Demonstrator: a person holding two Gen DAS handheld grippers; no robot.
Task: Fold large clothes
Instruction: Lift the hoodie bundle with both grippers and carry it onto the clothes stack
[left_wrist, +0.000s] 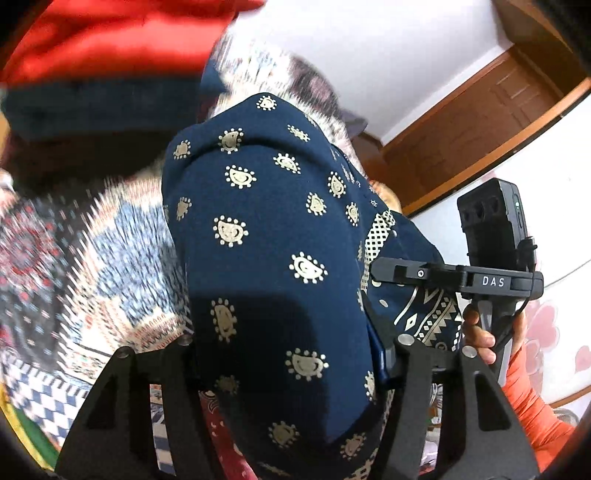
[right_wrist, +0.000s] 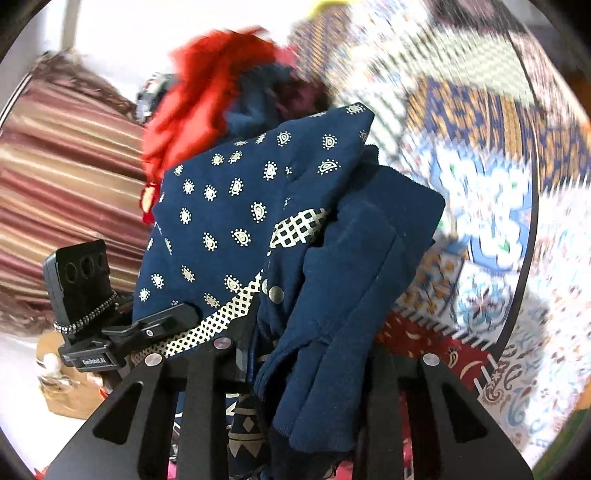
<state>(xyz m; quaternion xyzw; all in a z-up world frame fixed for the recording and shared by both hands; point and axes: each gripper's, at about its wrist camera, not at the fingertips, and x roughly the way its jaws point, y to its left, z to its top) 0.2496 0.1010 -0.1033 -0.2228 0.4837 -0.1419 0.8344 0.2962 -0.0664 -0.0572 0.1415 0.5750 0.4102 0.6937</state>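
Bunching navy garment (left_wrist: 280, 229) fills both tools' gaps.

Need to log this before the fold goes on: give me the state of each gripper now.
Left gripper: shut on the navy printed garment.
Right gripper: shut on the same garment, bunched between its fingers.

Navy garment (left_wrist: 266, 236), gold paisley print, checkered trim, metal snap buttons; bunched and draped, hanging above patterned bedspread, plain navy inside showing.
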